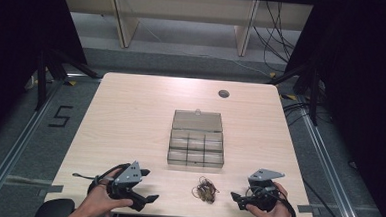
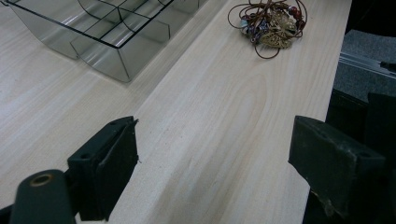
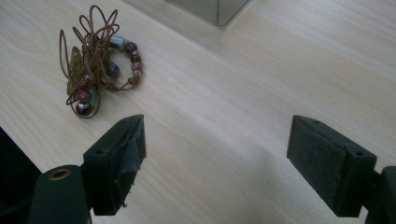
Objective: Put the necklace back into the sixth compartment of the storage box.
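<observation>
On the light wooden worktop [image 1: 130, 115] a clear box [image 1: 196, 147] with its lid [image 1: 198, 121] opened back stands near the middle; inside it is divided into small compartments, and they look empty. In front of the box, close to the near edge of the worktop, lies a bracelet [image 1: 205, 190]: a tangle of brown cord with dark red and bluish beads and a gold-coloured leaf piece. It lies between the two hands and is not touched by anything. The left tool [image 1: 146, 186] is held by the left hand [image 1: 101, 196] at the near left of the worktop, with its jaws wide apart and nothing between them; in the left gripper view the bracelet [image 2: 271, 25] is well ahead of the jaws and a corner of the box [image 2: 116, 46] is to the upper left. The right tool [image 1: 237, 199] is in the right hand [image 1: 275, 215] at the near right, jaws also wide apart and empty; in the right gripper view the bracelet [image 3: 95, 65] lies ahead and left of the jaws.
</observation>
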